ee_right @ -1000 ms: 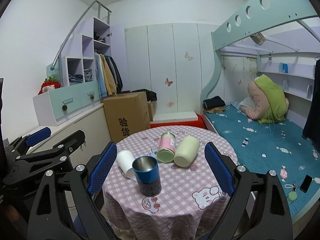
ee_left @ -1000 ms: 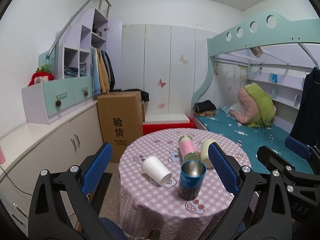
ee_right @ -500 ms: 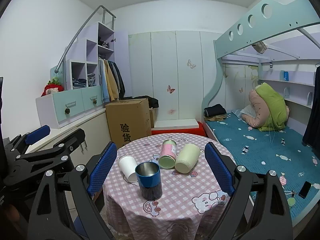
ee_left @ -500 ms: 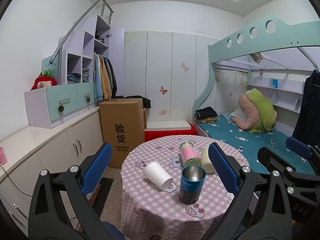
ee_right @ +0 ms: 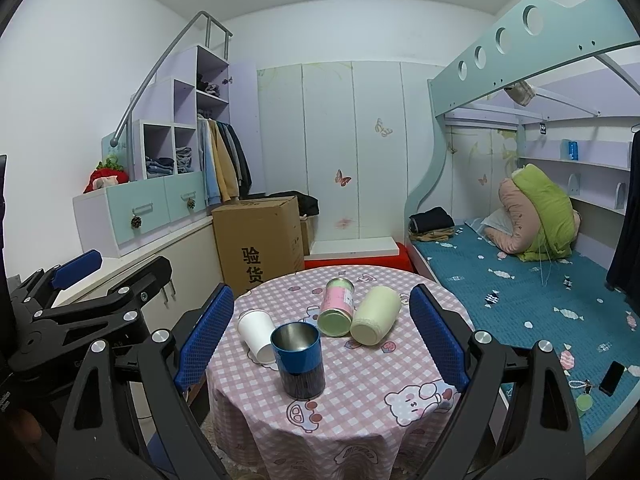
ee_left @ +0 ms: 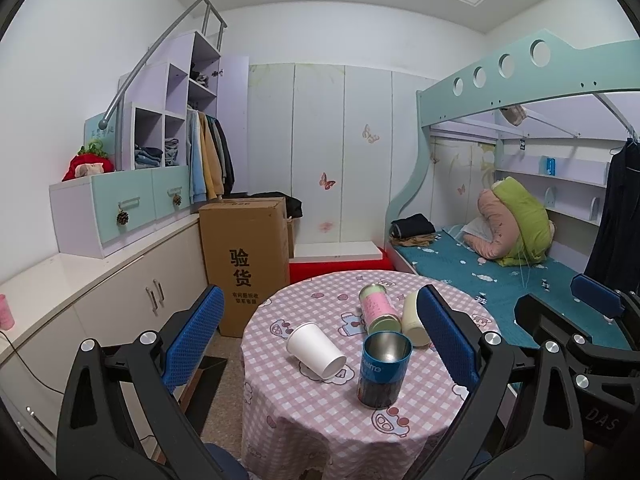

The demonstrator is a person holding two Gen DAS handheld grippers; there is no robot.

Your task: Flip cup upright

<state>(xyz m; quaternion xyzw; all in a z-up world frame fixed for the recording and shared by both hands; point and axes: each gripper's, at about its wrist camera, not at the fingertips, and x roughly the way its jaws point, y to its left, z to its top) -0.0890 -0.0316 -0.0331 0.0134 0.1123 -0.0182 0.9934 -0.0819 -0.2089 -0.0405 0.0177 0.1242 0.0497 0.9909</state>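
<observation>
A round table [ee_left: 320,420] [ee_right: 360,408] with a pink checked cloth holds several cups. A blue metal cup [ee_left: 384,368] [ee_right: 298,354] stands upright near the front. A white paper cup [ee_left: 316,350] [ee_right: 256,332] lies on its side to its left. A pink cup [ee_left: 378,308] [ee_right: 338,306] and a cream cup [ee_left: 414,320] [ee_right: 376,314] lie on their sides behind. My left gripper [ee_left: 318,336] and right gripper [ee_right: 322,332] are both open and empty, held back from the table's near edge.
A cardboard box [ee_left: 244,264] stands on the floor behind the table at the left. White cabinets [ee_left: 100,280] run along the left wall. A bunk bed with a teal mattress [ee_right: 520,280] is at the right. A phone [ee_right: 611,376] lies on the bed.
Both grippers have drawn back and up from the table, so the cups look smaller and lower in view. The cups have not moved.
</observation>
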